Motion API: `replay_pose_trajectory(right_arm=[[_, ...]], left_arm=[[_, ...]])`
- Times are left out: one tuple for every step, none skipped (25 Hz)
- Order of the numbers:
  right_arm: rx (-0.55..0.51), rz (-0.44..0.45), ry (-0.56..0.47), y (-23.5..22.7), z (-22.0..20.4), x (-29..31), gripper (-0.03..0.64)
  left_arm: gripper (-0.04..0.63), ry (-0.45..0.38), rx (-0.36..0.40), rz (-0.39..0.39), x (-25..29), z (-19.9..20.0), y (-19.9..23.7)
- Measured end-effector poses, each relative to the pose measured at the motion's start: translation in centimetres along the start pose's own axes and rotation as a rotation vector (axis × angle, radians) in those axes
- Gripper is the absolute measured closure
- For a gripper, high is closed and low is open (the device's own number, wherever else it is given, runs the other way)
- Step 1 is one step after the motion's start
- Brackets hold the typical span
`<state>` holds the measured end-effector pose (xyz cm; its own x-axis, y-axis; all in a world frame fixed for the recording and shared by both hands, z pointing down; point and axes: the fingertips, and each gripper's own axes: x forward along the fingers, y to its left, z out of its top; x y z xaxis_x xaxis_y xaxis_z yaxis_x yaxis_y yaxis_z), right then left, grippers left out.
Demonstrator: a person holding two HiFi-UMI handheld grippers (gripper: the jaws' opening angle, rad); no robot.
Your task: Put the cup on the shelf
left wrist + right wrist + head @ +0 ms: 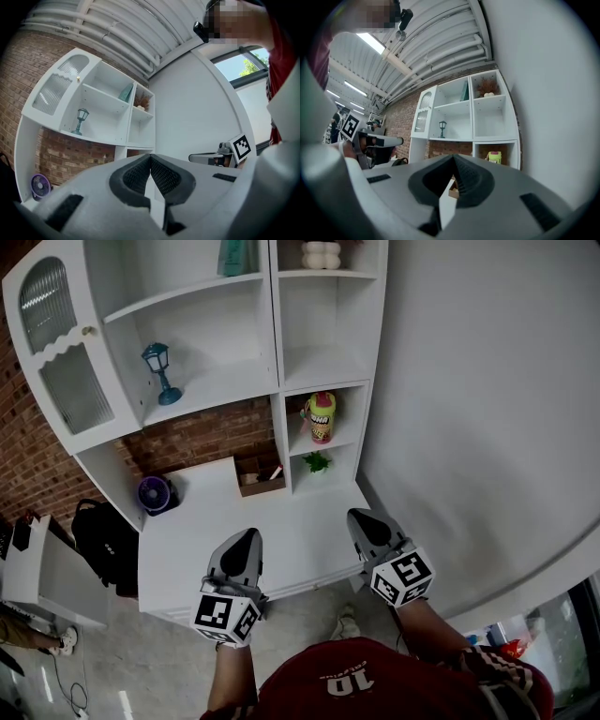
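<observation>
The cup [322, 416] is yellow-green with a red lid. It stands in a middle cubby on the right side of the white shelf unit [277, 352], and it also shows small in the right gripper view [494, 157]. My left gripper [247, 538] hovers over the front of the white desk [187, 540] with its jaws closed tip to tip [150, 158] and nothing between them. Beside it, my right gripper [361, 518] is also shut and empty [453, 158]. Both point towards the shelf unit and are well short of the cup.
A blue lantern [161, 371] stands on the wide left shelf. A purple fan [155, 493] and a brown box [260, 474] sit at the back of the desk. A small green plant [317, 462] is in the cubby under the cup. A white wall [469, 409] runs close on the right.
</observation>
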<state>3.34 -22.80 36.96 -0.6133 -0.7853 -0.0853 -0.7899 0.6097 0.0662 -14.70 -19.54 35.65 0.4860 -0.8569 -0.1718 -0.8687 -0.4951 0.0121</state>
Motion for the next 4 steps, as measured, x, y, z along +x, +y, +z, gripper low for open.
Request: replay_pose_trajectory(right_arm=[[0.000, 0.002, 0.001, 0.07, -0.01, 0.08, 0.618], [0.000, 0.003, 0.002, 0.16, -0.02, 0.15, 0.618], [0.001, 0.004, 0.003, 0.23, -0.04, 0.22, 0.618], [0.001, 0.005, 0.004, 0.31, -0.07, 0.28, 0.618]], left_arm=[[0.598, 0.000, 0.000, -0.001, 0.01, -0.04, 0.10], [0.598, 0.000, 0.000, -0.002, 0.02, -0.08, 0.18], [0.598, 0.001, 0.000, -0.003, 0.05, -0.12, 0.25], [0.598, 0.001, 0.000, -0.004, 0.07, -0.17, 0.31]])
